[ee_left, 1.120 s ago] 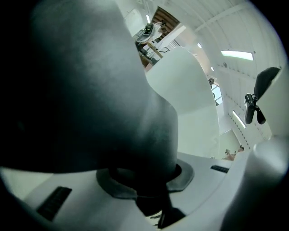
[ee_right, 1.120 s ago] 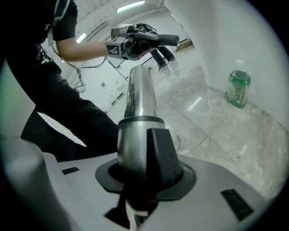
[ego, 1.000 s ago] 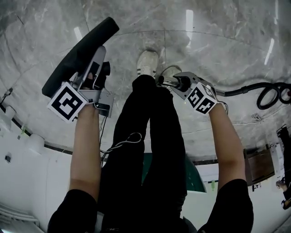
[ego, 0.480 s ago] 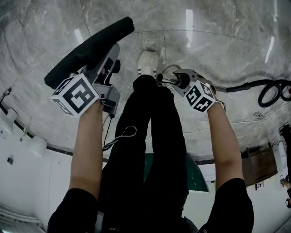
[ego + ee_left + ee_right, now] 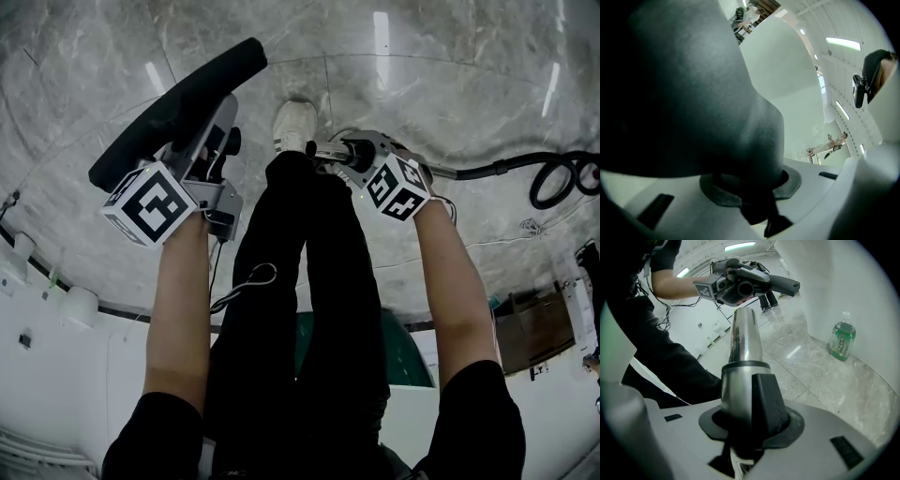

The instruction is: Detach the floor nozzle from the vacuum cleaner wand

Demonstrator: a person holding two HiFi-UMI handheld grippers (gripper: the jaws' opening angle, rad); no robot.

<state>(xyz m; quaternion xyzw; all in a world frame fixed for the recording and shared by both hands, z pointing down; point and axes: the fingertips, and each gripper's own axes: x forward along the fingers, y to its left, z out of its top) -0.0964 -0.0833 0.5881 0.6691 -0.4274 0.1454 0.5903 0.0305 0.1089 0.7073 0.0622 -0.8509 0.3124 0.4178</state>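
The black floor nozzle [image 5: 178,108] is off the floor at the left, with my left gripper [image 5: 211,136] shut on its neck. In the left gripper view its dark body [image 5: 693,93] fills the picture between the jaws. My right gripper [image 5: 345,150] is shut on the metal wand [image 5: 323,148], just above the black collar [image 5: 766,401]. The wand's bare tube [image 5: 745,343] ends free, pointing toward the nozzle [image 5: 780,284] and the left gripper [image 5: 736,287]. Nozzle and wand are apart, with the person's leg between them in the head view.
The person's black trousers and a white shoe [image 5: 295,127] fill the middle over a grey marble floor [image 5: 450,84]. A black hose [image 5: 553,178] coils at the right. A green bottle [image 5: 843,341] stands on the floor by a white wall [image 5: 862,287].
The left gripper has carried the nozzle right and rolled it, so its marker cube now faces up more. The right gripper with the wand has barely shifted left.
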